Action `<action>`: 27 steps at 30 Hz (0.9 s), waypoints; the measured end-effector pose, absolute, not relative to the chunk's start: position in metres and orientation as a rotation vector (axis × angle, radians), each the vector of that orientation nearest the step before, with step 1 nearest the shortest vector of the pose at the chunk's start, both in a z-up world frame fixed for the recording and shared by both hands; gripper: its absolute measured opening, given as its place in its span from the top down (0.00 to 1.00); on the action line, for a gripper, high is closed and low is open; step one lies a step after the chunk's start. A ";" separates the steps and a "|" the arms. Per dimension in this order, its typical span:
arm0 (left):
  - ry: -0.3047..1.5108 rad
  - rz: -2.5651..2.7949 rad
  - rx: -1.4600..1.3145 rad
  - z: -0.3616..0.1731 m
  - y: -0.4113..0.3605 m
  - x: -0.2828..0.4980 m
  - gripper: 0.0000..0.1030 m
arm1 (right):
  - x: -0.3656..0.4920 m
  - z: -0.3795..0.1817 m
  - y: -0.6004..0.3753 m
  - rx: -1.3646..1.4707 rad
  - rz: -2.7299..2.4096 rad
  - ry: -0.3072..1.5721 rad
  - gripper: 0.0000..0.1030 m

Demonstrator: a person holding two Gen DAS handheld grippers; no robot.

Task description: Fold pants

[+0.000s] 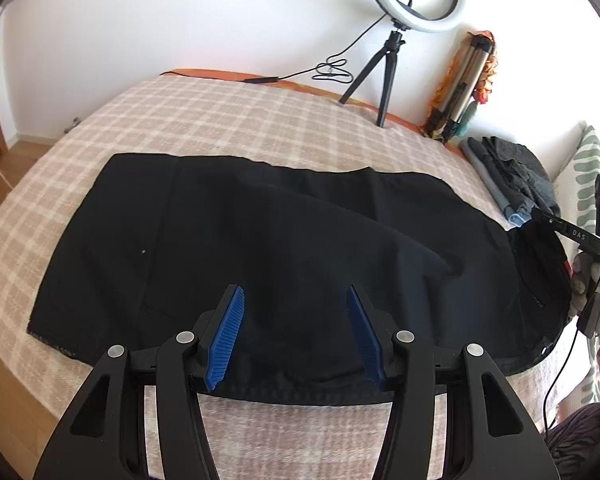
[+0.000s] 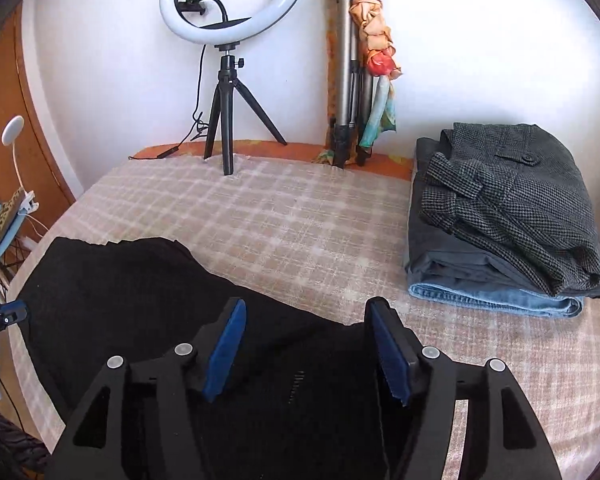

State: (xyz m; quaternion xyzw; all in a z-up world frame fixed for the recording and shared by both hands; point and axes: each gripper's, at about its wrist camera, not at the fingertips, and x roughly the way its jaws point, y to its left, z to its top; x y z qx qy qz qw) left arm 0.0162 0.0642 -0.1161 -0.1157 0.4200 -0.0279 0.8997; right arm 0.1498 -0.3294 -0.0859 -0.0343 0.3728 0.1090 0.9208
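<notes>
A white wall (image 2: 460, 40) backs a bed covered by a beige and white checked blanket (image 1: 220, 128), with an orange sheet edge (image 2: 268, 147) showing along the wall side. On the bed near the wall stands a ring light (image 2: 233, 2) on a small black tripod (image 2: 228, 120), its cable trailing off to the side. Just beside it a folded silver tripod (image 2: 346, 80) leans on the wall, with a patterned orange scarf (image 2: 374, 32) hung over its top.

The black pants (image 1: 260, 232) lie spread flat across the middle of the blanket, folded over on themselves, with a slanting crease running across the upper layer. In the right wrist view their cloth fills the lower left, one edge running between the fingers.

The left tool (image 1: 296, 320) hovers over the near edge of the pants, its blue pads (image 1: 225, 344) apart and nothing between them. The right tool (image 2: 304, 344) is also released: its blue pads stand wide, above the black cloth without pinching it. In the left wrist view a gloved hand (image 1: 596, 292) holds that right tool at the far right end of the pants.

To the right, well apart from the black pants, sits a stack of folded clothes (image 2: 508, 216): a grey checked garment on top, a dark grey one under it, and blue denim at the bottom.
</notes>
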 end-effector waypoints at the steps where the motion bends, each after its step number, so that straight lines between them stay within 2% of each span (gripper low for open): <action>1: 0.874 -0.045 -0.244 -0.119 0.070 0.016 0.49 | 0.152 -0.083 -0.329 -0.071 0.206 0.784 0.36; 5: 0.884 -0.015 -0.267 -0.124 0.085 0.018 0.49 | 0.139 -0.074 -0.349 -0.109 0.072 0.803 0.37; 9: 0.878 -0.024 -0.293 -0.124 0.092 0.021 0.49 | 0.119 -0.058 -0.379 -0.152 -0.074 0.726 0.39; 13: 0.886 -0.068 -0.291 -0.125 0.082 0.020 0.49 | 0.124 -0.044 -0.381 -0.037 0.088 0.667 0.38; 27: 0.904 -0.219 -0.164 -0.125 0.016 0.023 0.49 | 0.217 -0.110 -0.218 0.065 0.594 0.828 0.38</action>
